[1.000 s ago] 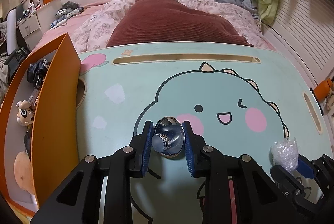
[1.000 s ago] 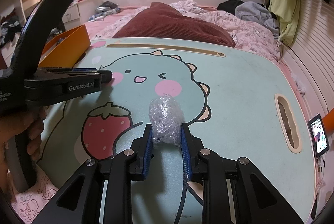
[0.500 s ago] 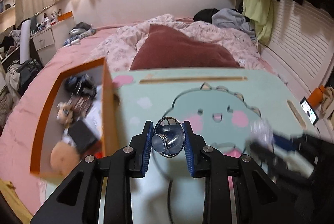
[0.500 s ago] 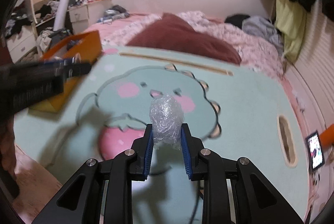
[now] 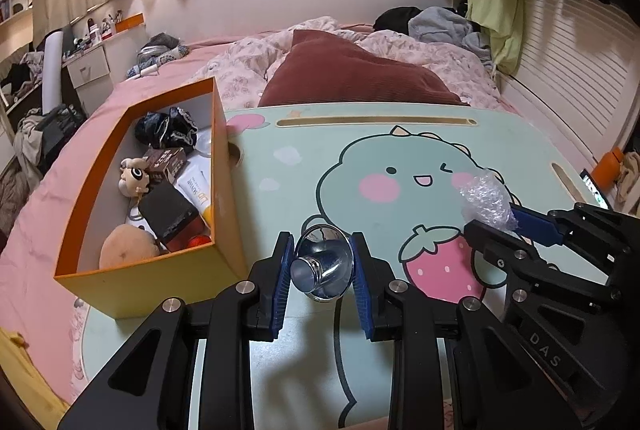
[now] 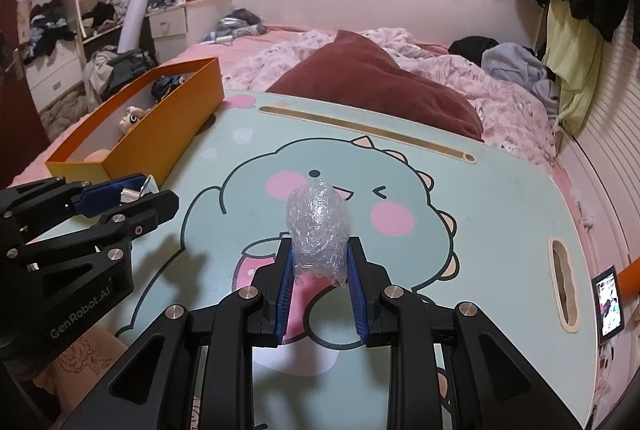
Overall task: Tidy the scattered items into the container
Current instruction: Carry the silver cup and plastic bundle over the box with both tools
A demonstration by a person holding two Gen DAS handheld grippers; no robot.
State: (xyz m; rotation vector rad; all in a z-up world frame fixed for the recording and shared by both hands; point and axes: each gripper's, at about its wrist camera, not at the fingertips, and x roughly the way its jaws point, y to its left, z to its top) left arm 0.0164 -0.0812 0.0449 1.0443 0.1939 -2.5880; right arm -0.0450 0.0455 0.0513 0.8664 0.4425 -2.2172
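- A shiny metal cup [image 5: 322,268] is held between the blue pads of the left tongs [image 5: 322,278]. The pads are pressed against its two sides, so the left tongs are closed on it.
- The cup is seen lying on its side in the grip, with its wide mouth turned away from the camera and its narrow end turned toward it.
- A ball of clear bubble wrap [image 6: 318,230] is squeezed between the blue pads of the right tongs [image 6: 319,272]. Only its lower part is caught by the pads, and the rest sticks out past the tips.
- Both things are carried in the air above the bench [image 5: 520,133], which is painted with a smiling dinosaur and a strawberry.
- An orange box [image 5: 224,165] is placed at the left edge of the bench, up and to the left of the left tongs. It is near the metal cup but is not touched by it.
- The box is already partly filled: a small doll, a brown packet, a black block, a tube and some dark cloth can be seen in it.
- In the left view, the right tongs with the bubble wrap are seen on the right, well apart from the box.
- A bed [image 6: 304,41] with a pink cover and a dark red pillow [image 5: 352,73] is seen behind the bench.
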